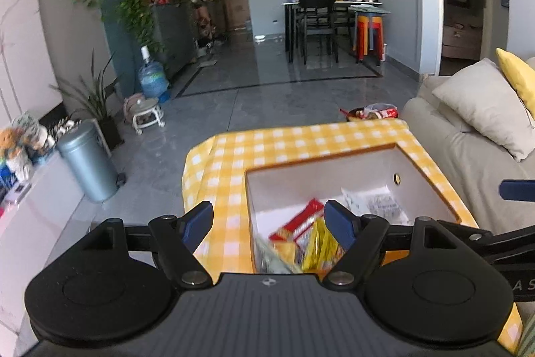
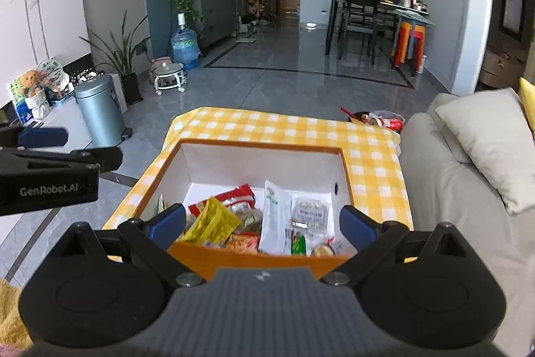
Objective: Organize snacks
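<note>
An orange-rimmed white box (image 2: 267, 163) stands on a yellow checked tablecloth (image 2: 374, 156) and holds several snack packets: a yellow one (image 2: 210, 223), a red one (image 2: 237, 194), a white pouch (image 2: 276, 216) and a clear packet (image 2: 311, 211). My right gripper (image 2: 264, 223) is open and empty above the box's near edge. My left gripper (image 1: 269, 223) is open and empty over the box's left wall (image 1: 334, 176), with the yellow packet (image 1: 317, 243) and the red packet (image 1: 301, 219) just below. The left gripper's body also shows at the left of the right wrist view.
A bowl of wrapped snacks (image 2: 378, 119) sits past the table's far right corner. A beige sofa with cushions (image 2: 485, 149) runs along the right. A grey pedal bin (image 2: 100, 112), a low cabinet with plush toys, plants and a water jug stand to the left.
</note>
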